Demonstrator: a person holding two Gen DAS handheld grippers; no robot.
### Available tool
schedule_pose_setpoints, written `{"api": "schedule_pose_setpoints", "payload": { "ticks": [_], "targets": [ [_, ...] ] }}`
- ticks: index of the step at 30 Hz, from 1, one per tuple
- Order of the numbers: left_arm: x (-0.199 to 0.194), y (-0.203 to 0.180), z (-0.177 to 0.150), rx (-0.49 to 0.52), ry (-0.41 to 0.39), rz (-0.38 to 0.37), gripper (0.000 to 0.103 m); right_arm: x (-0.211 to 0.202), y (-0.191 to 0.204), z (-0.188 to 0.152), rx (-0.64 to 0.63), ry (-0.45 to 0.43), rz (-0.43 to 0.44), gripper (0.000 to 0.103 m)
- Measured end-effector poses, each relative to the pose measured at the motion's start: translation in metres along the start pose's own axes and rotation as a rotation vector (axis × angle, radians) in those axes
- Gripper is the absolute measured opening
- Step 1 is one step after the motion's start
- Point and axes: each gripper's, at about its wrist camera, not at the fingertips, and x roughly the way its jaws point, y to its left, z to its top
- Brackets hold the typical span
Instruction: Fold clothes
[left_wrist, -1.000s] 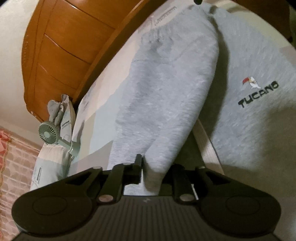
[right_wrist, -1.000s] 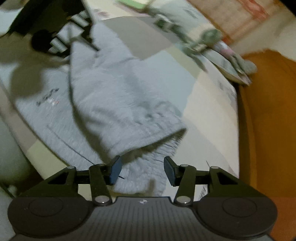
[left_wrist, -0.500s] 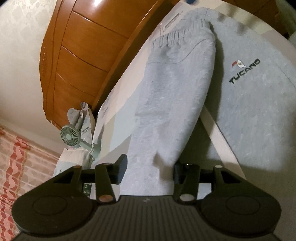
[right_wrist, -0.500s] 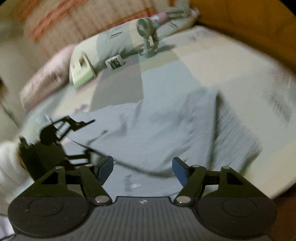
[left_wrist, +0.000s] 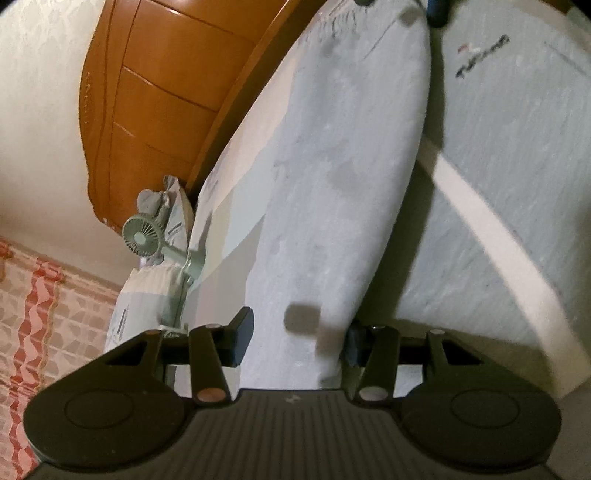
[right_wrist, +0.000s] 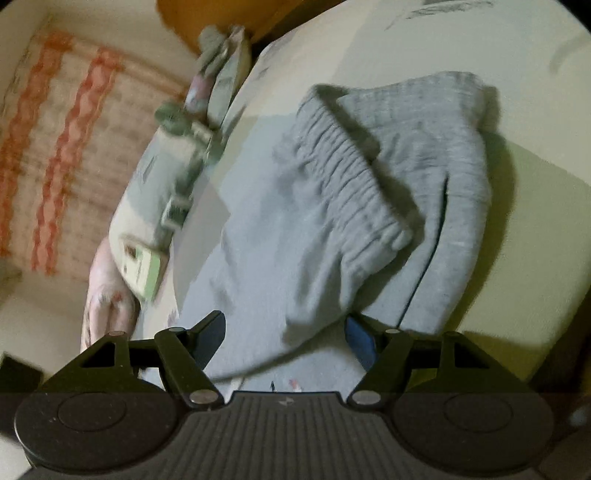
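Judging by how the cloth lies, the fold is partway done: the grey sweatpants (left_wrist: 343, 177) are spread on the bed (right_wrist: 535, 206), and one leg is laid lengthwise over the other half, with the printed logo (left_wrist: 480, 55) showing on the layer beside it. In the right wrist view the elastic waistband (right_wrist: 354, 184) is doubled over near the far edge of the bed, by the wooden headboard (left_wrist: 155, 92). What seems left is folding the long strip crosswise into a compact bundle and smoothing it.

The left gripper (left_wrist: 295, 338) hovers low over the near end of the folded leg, its jaws spread wide with the cloth passing between them but not pinched. The right gripper (right_wrist: 286, 332) is likewise wide apart and empty, poised just above the waistband end, the fabric lying between its blue pads (right_wrist: 360, 339) without contact that I can confirm. Both point along the bed toward the pillows (left_wrist: 147, 288) and the small green fan (left_wrist: 142, 236) at the far corner; the right wrist view is motion-blurred, so finer detail there is uncertain
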Motion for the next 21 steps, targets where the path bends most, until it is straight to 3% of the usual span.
{"api": "schedule_pose_setpoints", "payload": {
  "ticks": [5,7,10,16,19,20,21],
  "targets": [
    [0.005,0.003,-0.004,-0.02,0.002,0.0,0.051,0.008,0.008,-0.004,-0.01,-0.107,-0.016,0.076],
    [0.007,0.002,-0.004,-0.012,-0.003,0.003,0.05,0.013,0.007,-0.005,0.005,-0.126,0.0,0.082],
    [0.006,0.003,-0.007,-0.009,-0.007,0.003,0.05,0.015,0.007,-0.011,-0.003,-0.159,-0.003,0.082],
    [0.006,0.009,-0.021,-0.019,0.005,0.002,0.051,0.002,0.007,0.002,0.003,-0.233,0.074,0.081],
    [0.007,0.004,-0.02,-0.016,0.002,0.002,0.041,0.017,-0.005,0.001,0.04,-0.201,0.07,0.079],
    [0.007,0.001,-0.019,-0.006,0.0,0.005,0.039,0.02,-0.008,-0.003,0.021,-0.217,0.061,0.07],
    [0.006,-0.001,-0.019,0.001,-0.002,0.007,0.034,0.02,-0.009,-0.007,-0.007,-0.241,0.056,0.069]
  ]
}}
